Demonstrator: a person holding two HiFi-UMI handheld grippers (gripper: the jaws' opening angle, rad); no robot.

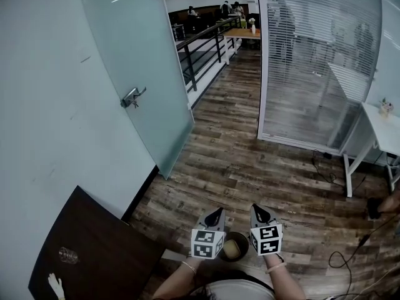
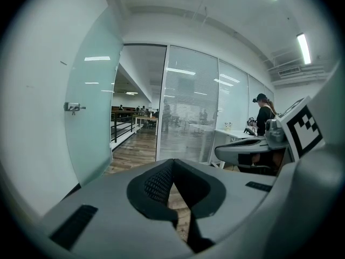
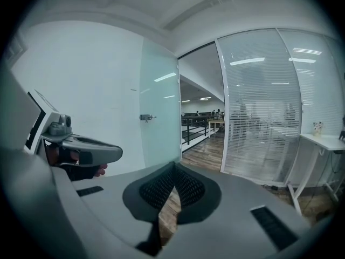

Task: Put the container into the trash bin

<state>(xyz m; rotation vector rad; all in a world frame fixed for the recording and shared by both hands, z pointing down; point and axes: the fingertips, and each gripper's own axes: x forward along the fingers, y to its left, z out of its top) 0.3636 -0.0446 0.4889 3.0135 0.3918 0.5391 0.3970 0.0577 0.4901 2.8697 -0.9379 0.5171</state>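
In the head view my left gripper [image 1: 215,213] and right gripper [image 1: 259,209] are held side by side over the wooden floor, both pointing forward. Just behind and between them stands a small round dark bin [image 1: 235,247] with something pale inside. In the left gripper view the left gripper [image 2: 173,161] has its dark pads touching at the tip, with nothing between them. The right gripper [image 3: 173,165] looks the same in the right gripper view: shut and holding nothing. No container shows in either gripper.
A frosted glass door [image 1: 145,74] with a metal handle [image 1: 132,97] stands open ahead on the left. A glass wall with blinds [image 1: 312,61] is to the right, a white desk [image 1: 382,130] beyond it. A dark brown table [image 1: 94,252] is at lower left. A person [image 2: 264,117] stands by the desk.
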